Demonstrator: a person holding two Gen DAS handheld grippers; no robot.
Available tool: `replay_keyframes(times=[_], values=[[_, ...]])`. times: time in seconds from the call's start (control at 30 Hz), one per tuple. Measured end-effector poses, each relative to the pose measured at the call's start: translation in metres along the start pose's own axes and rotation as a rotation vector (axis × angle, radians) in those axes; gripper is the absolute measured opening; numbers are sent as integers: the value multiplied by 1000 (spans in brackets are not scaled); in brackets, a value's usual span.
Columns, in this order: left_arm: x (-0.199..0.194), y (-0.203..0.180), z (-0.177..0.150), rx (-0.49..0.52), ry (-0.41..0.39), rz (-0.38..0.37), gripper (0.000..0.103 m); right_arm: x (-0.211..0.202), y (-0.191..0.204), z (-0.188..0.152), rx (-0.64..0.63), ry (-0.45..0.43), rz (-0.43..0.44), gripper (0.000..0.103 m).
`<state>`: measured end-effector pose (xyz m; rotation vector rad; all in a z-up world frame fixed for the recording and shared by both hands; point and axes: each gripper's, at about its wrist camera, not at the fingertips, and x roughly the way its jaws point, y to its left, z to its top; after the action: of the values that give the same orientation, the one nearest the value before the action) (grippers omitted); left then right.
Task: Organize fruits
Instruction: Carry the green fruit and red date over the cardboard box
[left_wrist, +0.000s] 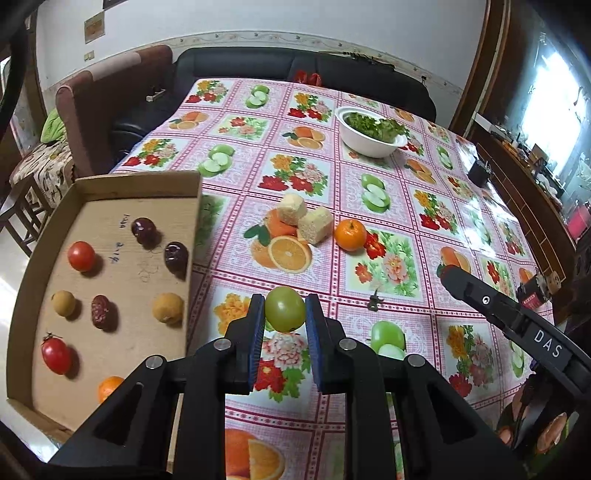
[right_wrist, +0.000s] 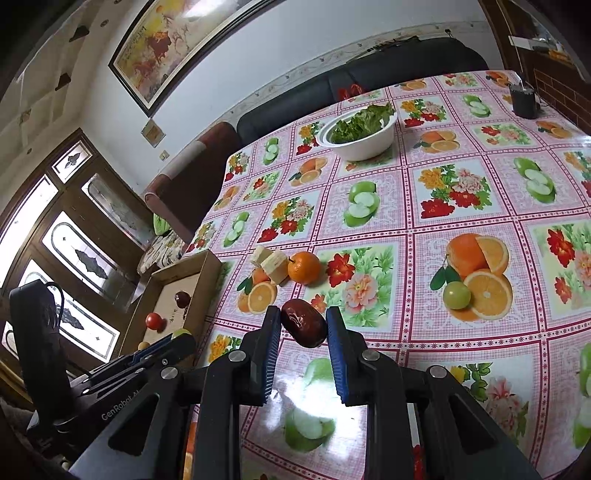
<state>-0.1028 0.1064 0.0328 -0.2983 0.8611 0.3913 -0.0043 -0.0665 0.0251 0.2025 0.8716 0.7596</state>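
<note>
Tablecloth (left_wrist: 236, 155) below; green fruit (left_wrist: 285, 309) btwn left fingers (left_wrist: 256, 325), date (right_wrist: 303, 323) btwn right.

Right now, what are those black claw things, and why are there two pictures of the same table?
They are two grabbers, one in each of a person's hands, each with a small camera looking along its fingers. One picture comes from the left gripper, which pinches a green fruit. The other comes from the right gripper, which pinches a dark red date. On the flowery tablecloth sit an orange, two pale cubes and a white bowl of greens. The cardboard box already holds fruit.
</note>
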Motion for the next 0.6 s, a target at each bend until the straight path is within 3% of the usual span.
replay_keyframes(times=[0.6], values=[[-13, 27, -5, -37, -17, 46, 19, 2, 27, -5, -55, 7, 21, 25]])
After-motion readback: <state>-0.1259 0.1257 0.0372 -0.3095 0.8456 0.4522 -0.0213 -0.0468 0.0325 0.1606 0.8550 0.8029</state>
